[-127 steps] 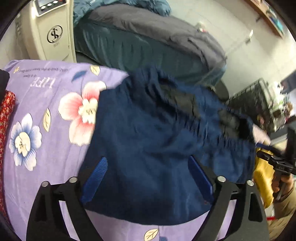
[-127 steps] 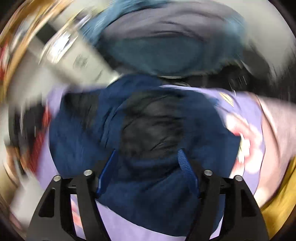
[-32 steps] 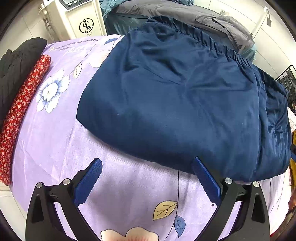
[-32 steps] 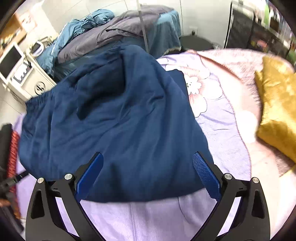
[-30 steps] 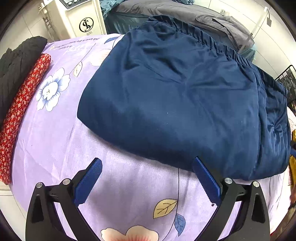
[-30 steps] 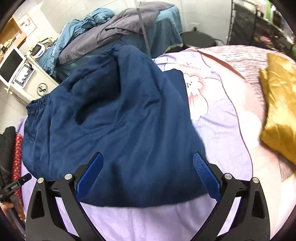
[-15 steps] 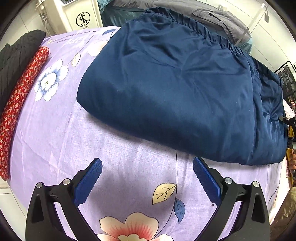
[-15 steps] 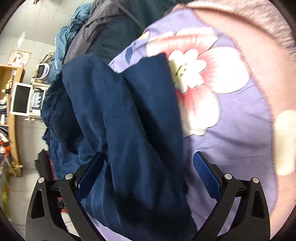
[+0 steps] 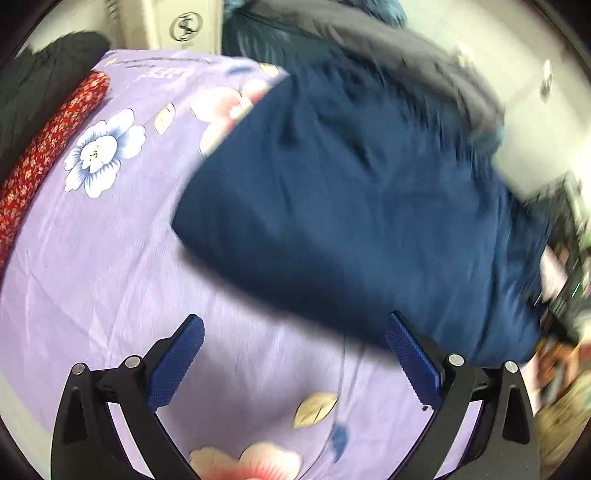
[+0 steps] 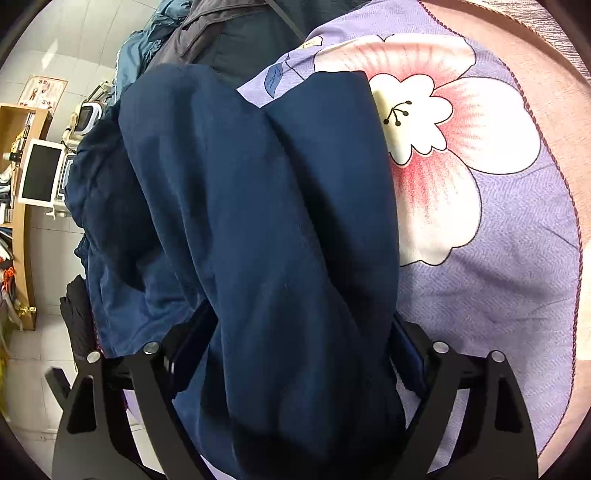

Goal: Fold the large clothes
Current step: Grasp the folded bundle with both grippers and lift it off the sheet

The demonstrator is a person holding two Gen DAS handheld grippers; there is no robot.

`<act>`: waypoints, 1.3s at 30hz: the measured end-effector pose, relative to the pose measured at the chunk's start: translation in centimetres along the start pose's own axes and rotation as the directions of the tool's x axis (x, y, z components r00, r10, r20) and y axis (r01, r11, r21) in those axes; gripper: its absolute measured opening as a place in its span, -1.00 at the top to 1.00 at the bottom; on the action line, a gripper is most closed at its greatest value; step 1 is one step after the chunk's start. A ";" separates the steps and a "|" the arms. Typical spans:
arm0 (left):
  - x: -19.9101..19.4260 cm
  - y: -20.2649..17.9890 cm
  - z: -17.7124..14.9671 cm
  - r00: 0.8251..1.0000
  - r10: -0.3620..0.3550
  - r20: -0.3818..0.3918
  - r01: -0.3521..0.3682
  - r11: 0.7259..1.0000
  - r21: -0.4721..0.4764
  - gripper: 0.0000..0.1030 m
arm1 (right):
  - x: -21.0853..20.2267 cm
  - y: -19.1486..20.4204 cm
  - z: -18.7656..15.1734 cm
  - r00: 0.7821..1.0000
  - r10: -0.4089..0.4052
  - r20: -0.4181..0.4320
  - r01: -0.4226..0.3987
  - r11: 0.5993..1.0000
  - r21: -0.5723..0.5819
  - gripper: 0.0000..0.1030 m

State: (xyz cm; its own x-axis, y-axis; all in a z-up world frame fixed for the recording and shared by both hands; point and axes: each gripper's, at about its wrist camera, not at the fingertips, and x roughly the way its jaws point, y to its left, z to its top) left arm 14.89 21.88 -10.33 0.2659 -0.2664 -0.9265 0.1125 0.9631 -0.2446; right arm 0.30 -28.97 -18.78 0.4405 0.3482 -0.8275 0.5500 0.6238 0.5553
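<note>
One navy garment (image 9: 351, 206), folded over w/ its gathered edge toward the far side, is lying on the purple floral sheet (image 9: 92, 258); no 2nd piece of it in sight. Two grippers: left gripper (image 9: 293, 354) is hanging over bare sheet just beside the garment's near edge, jaws spread wide, nothing btwn them, its right pad right at the cloth's edge in the blur. Right gripper (image 10: 295, 350) is sitting over a thick fold of the same garment (image 10: 277, 221); its jaws have just been closing in, the fold is bulging btwn them and hiding both pads, so can't tell if they're pressing on it yet.

Other cloth, counted: one red flowered piece (image 9: 44, 147) and one black piece (image 9: 40, 81), both at the sheet's left edge.

Surface: sheet is printed w/ big pink-white flowers (image 10: 436, 155), a blue-white one, leaves; a pink cover (image 10: 554, 74) is showing past its hem. Room: one white machine (image 9: 177, 26), a bed w/ grey and teal covers (image 9: 388, 48), a wooden shelf (image 10: 22, 221) w/ one monitor (image 10: 38, 173), white tiled wall.
</note>
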 end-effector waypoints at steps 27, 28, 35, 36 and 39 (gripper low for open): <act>13.2 3.0 13.7 0.923 -0.268 -0.276 0.245 0.963 -0.115 -0.90 | 1.3 1.8 0.1 0.990 -0.133 -0.036 0.133 0.991 0.002 -0.67; 13.2 2.5 13.7 0.918 -0.278 -0.282 0.255 0.960 -0.114 -0.90 | 1.4 1.9 0.0 0.990 -0.141 -0.032 0.141 0.990 0.002 -0.68; 12.3 0.2 12.8 0.944 -0.223 -0.242 0.215 0.975 -0.061 -0.45 | 1.7 3.2 -0.7 0.979 -0.204 -0.007 0.204 0.979 -0.017 -0.63; 11.9 -0.1 12.5 0.947 -0.221 -0.234 0.213 0.975 -0.058 -0.31 | 1.6 3.5 -0.9 0.977 -0.215 -0.002 0.215 0.976 -0.022 -0.57; 10.4 -0.9 12.1 0.955 -0.207 -0.210 0.206 0.978 -0.029 0.12 | 1.3 4.7 -1.5 0.969 -0.247 0.015 0.247 0.967 -0.059 -0.21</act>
State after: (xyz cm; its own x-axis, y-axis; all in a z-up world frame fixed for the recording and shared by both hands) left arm 29.19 17.76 -16.29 0.0296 -0.4458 -0.8947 0.1365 0.8885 -0.4382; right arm 2.41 -24.51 -17.35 0.3017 0.1732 -0.9375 0.5992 0.7304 0.3277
